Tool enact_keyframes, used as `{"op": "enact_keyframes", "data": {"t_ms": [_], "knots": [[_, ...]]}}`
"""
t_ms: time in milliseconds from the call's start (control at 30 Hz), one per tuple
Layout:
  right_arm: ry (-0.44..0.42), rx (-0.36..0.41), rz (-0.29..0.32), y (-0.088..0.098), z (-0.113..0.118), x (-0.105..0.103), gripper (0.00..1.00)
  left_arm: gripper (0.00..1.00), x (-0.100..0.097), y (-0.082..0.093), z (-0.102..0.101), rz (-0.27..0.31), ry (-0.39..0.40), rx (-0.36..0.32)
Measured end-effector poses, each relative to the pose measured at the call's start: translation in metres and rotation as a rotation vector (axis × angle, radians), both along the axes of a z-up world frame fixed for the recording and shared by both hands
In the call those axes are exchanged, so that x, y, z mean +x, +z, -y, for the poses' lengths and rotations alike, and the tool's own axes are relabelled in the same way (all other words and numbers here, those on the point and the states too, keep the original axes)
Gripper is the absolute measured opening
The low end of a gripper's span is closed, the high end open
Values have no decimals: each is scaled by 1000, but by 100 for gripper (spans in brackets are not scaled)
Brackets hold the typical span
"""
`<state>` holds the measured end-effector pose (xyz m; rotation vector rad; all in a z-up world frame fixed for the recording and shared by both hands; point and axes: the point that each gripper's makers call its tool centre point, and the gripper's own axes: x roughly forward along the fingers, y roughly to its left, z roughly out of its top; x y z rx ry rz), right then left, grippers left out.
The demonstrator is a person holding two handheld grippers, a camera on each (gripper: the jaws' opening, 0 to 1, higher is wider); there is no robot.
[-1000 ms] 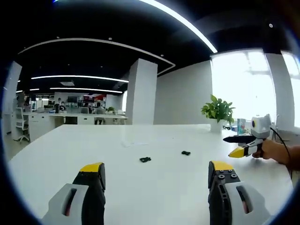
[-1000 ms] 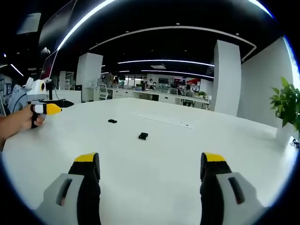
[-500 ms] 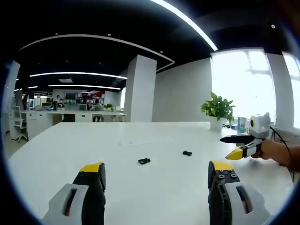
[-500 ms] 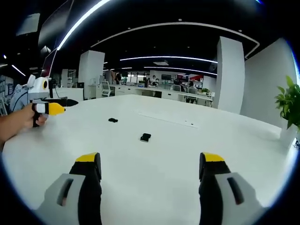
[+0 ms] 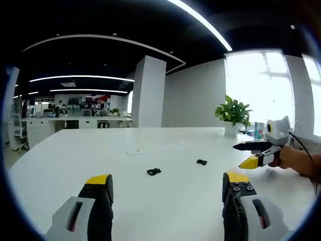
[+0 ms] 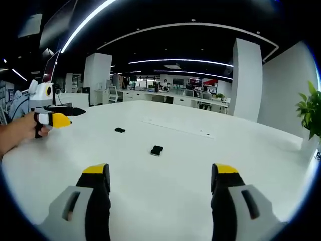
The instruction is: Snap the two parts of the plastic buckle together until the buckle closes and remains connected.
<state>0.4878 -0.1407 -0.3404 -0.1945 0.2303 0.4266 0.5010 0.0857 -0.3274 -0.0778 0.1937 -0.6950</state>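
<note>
A: What has changed in the last second?

B: Little. In the left gripper view the left gripper (image 5: pixel 168 188) hangs over the white table (image 5: pixel 75 165), jaws wide, nothing between them. The two buckle parts sit slightly farther left and right in that view than a second ago; the whole view has shifted, so that is the camera, not the parts.

A: Where are the parts?

B: Near buckle part (image 5: pixel 154 171) lies ahead of the left jaws; far buckle part (image 5: pixel 201 162) is well apart from it, toward the right gripper (image 5: pixel 251 154), which comes in from the right.

A: And the right gripper view?

B: Jaws wide and empty. The same far buckle part (image 6: pixel 156 150) looks a little nearer than before, so that hand seems to be easing in.

A: Meaning?

B: Approach only. Neither part is picked up, nothing joined.
</note>
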Motion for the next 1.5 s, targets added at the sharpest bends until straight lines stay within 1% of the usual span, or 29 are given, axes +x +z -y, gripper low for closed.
{"op": "enact_keyframes", "data": {"t_ms": [67,167,267,333,533,800,933,1033,1100,1233,1400,1500], "knots": [[4,-4,-12,-2,0,1,83,92,4,2,-4,16,26,10],[1,-2,-16,-2,0,3,83,93,7,1,-6,18,39,23],[-2,0,-20,-3,0,7,83,94,9,-2,-8,8,51,33],[-3,2,-21,-3,-1,6,83,94,11,-4,-8,-2,52,34],[6,-3,-21,-3,-7,10,83,94,13,-6,-2,-4,39,47],[2,-7,-20,-2,-7,19,83,94,20,-4,1,1,35,50],[-1,-9,-21,-3,-8,22,83,93,26,-2,3,1,37,30],[-3,-12,-25,-4,-8,27,83,93,32,-3,2,2,41,42],[-5,-14,-26,-5,-7,30,83,93,34,-5,3,-8,41,51],[-3,-8,-33,-6,-7,33,82,93,35,-7,6,-7,31,70],[-2,-11,-36,-6,-9,36,82,94,36,-5,8,-2,20,62],[-5,-12,-31,-5,-10,41,81,93,39,-7,8,-4,25,66]]}}
